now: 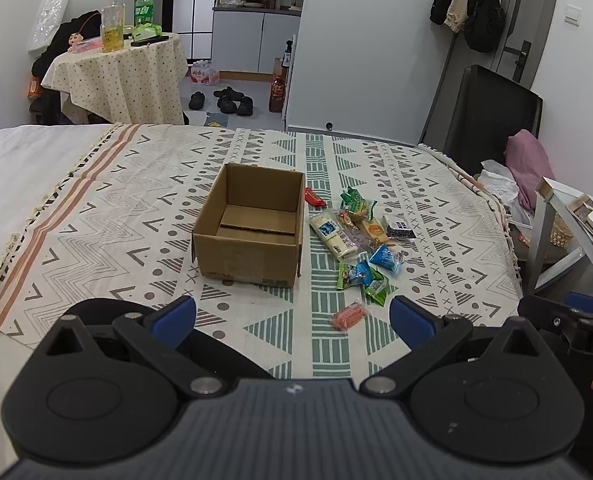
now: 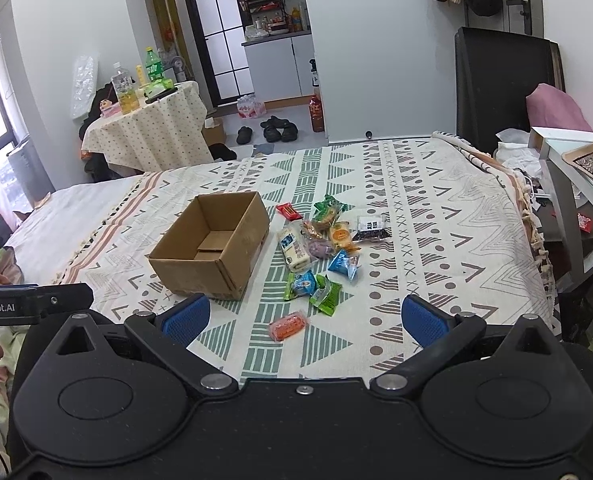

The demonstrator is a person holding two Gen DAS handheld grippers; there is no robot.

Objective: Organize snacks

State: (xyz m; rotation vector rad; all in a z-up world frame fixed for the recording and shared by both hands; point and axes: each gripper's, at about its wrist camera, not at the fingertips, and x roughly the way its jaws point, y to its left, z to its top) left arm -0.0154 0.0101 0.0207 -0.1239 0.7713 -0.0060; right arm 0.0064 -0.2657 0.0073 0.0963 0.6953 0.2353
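An open, empty cardboard box sits on the patterned bedspread. To its right lies a loose pile of wrapped snacks: a red bar, a white packet, a dark packet, blue and green packets. An orange packet lies nearest me. My left gripper is open and empty, held above the bed short of the box and snacks. My right gripper is open and empty, with the orange packet between its blue pads.
The bedspread's right edge drops off to a white side table and a dark chair. A round table with bottles stands beyond the bed at left. Shoes lie on the floor.
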